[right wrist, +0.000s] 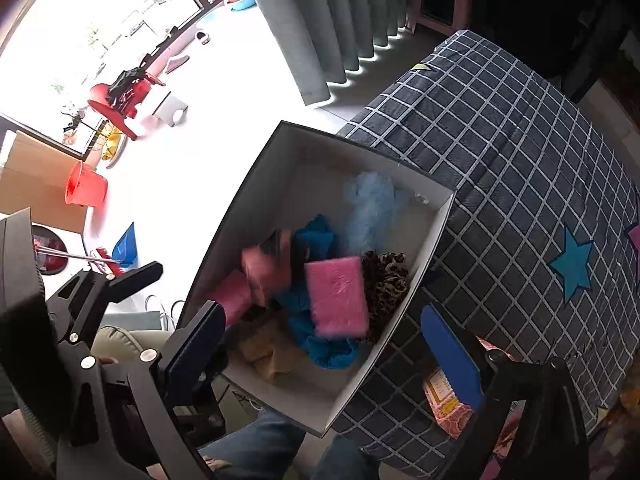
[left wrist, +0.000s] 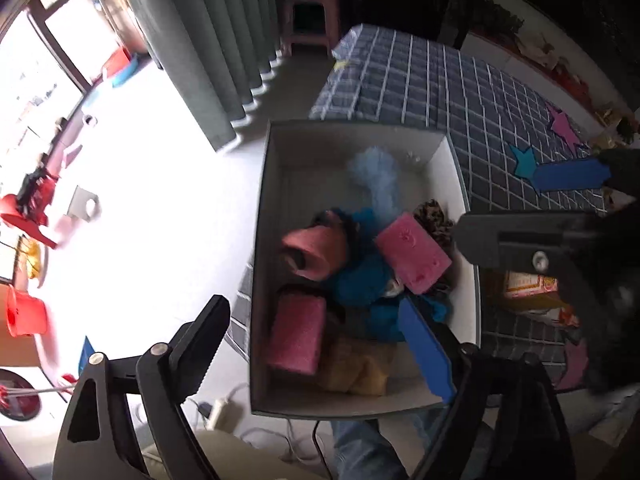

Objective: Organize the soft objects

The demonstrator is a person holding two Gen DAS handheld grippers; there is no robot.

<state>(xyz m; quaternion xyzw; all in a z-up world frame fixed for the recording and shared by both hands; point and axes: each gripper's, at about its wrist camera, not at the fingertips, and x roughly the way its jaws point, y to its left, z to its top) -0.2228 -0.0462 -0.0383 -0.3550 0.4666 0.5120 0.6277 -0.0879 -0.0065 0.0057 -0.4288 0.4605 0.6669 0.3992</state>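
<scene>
A box (left wrist: pixel 262 240) (right wrist: pixel 224 240) with white inner walls stands at the edge of a checked bed cover. Inside lie a pink sponge (left wrist: pixel 412 258) (right wrist: pixel 338 296), a second pink sponge (left wrist: pixel 296 336) (right wrist: pixel 232 296), a blurred pink item (left wrist: pixel 308 254) (right wrist: pixel 264 268), blue cloth (left wrist: pixel 360 280) (right wrist: pixel 316 236), pale blue fluff (left wrist: pixel 376 180) (right wrist: pixel 372 204), leopard-print fabric (left wrist: pixel 434 220) (right wrist: pixel 388 284) and tan cloth (left wrist: pixel 356 364) (right wrist: pixel 268 352). My left gripper (left wrist: pixel 316 344) hangs open above the box, holding nothing. My right gripper (right wrist: pixel 324 352) is also open and empty over the box's near side.
The dark checked bed cover (right wrist: pixel 500 160) carries star cut-outs (right wrist: pixel 572 264) and a printed packet (right wrist: pixel 444 400). Left of the box is bright floor with a red bucket (right wrist: pixel 86 190), a red stool (right wrist: pixel 120 100), cables and a power strip (left wrist: pixel 218 410). Green curtains (left wrist: pixel 192 48) hang behind.
</scene>
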